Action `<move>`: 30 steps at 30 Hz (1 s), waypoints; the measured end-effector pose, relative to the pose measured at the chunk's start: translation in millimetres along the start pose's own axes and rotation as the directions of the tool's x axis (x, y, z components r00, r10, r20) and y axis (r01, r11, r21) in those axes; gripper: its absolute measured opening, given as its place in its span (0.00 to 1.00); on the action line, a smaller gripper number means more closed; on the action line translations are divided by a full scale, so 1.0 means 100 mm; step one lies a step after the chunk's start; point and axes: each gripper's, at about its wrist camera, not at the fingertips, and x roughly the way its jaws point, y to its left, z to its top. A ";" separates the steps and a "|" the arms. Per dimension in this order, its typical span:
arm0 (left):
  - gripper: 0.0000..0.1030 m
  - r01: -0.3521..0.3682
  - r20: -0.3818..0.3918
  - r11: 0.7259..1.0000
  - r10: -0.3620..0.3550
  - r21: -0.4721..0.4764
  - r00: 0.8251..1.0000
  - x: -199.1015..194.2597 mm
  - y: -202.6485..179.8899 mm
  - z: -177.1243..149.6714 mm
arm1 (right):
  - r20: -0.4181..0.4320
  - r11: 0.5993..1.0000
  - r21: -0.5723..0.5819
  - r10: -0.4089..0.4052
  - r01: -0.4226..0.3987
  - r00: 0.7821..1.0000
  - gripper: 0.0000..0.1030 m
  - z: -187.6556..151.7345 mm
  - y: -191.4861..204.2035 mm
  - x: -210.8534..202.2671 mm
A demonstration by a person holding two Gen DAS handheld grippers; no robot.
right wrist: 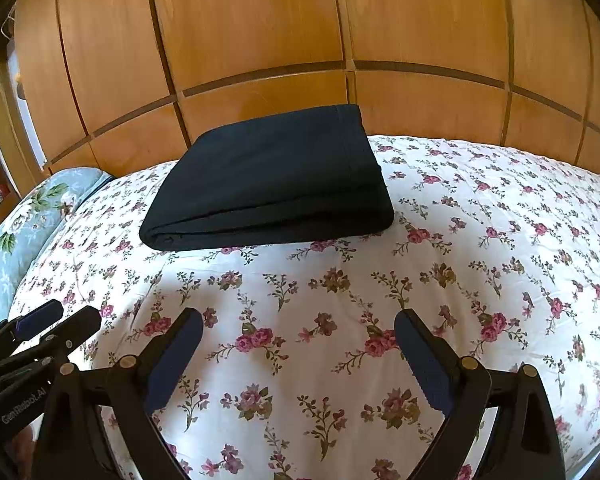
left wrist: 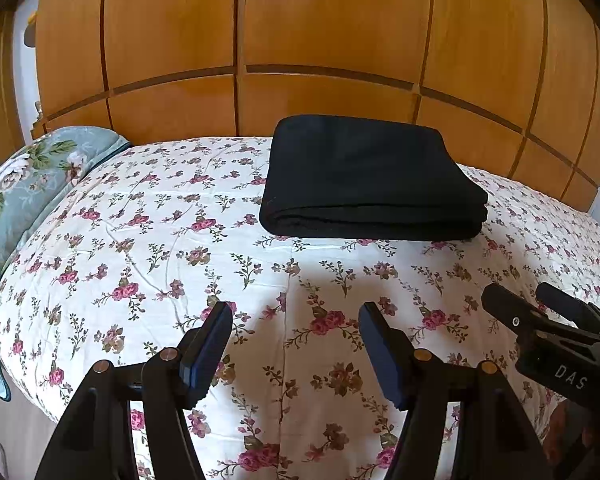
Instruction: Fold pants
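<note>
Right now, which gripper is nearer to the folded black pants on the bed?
Neither clearly. The left gripper and the right gripper are both open, side by side over the near part of the bed, well short of the pants; any difference is too small to judge.

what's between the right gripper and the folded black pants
Only bare floral bedsheet separates the open right gripper from the folded black pants, clearest in the right wrist view.

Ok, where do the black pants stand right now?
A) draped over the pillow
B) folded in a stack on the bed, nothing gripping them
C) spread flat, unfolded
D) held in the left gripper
B: the black pants lie folded in layers on the floral bedspread, with the left gripper and right gripper both open and short of them.
</note>
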 end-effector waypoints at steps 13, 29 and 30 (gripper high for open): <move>0.65 0.002 -0.009 1.000 -0.002 0.004 1.000 0.02 -0.01 -0.01 | -0.005 1.000 -0.002 0.004 -0.004 1.000 0.94 0.00 0.00 0.02; 0.65 0.004 -0.023 1.000 -0.004 0.004 1.000 0.05 0.00 -0.02 | -0.015 1.000 -0.002 0.008 -0.008 1.000 0.94 -0.01 0.00 0.04; 0.65 0.004 -0.025 1.000 -0.004 0.004 1.000 0.06 0.00 -0.02 | -0.016 1.000 -0.003 0.009 -0.009 1.000 0.94 -0.01 -0.01 0.05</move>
